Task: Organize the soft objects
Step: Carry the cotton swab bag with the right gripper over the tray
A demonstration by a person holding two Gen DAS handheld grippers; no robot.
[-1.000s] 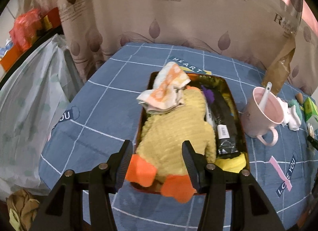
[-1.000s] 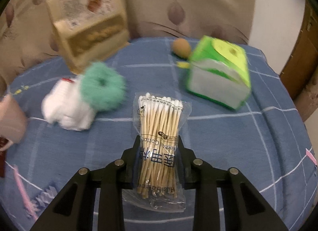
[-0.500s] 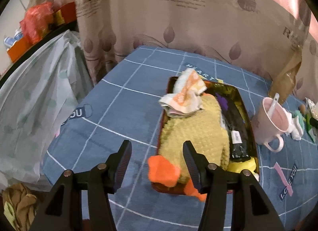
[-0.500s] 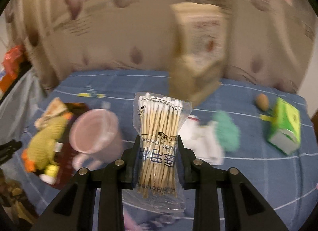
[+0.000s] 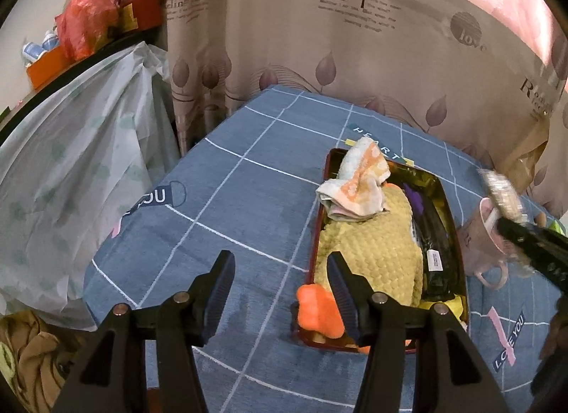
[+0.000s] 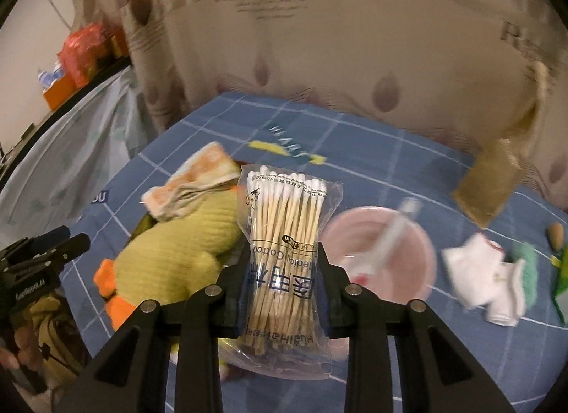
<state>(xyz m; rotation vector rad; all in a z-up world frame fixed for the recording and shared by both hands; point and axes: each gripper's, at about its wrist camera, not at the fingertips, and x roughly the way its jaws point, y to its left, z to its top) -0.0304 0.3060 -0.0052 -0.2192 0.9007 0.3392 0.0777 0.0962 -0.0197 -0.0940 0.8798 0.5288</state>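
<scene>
The right tool (image 6: 284,264) clamps a packet of cotton swabs (image 6: 285,246) above the pink mug (image 6: 387,256); the left tool (image 5: 280,274) gapes empty beside the red tray (image 5: 317,235) holding the yellow plush duck (image 5: 372,246)

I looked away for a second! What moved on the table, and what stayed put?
The right gripper swung its cotton swab pack away from the green box, over toward the tray. The left gripper, empty, backed off the yellow plush duck. Duck, towel and pink mug stayed.
</scene>
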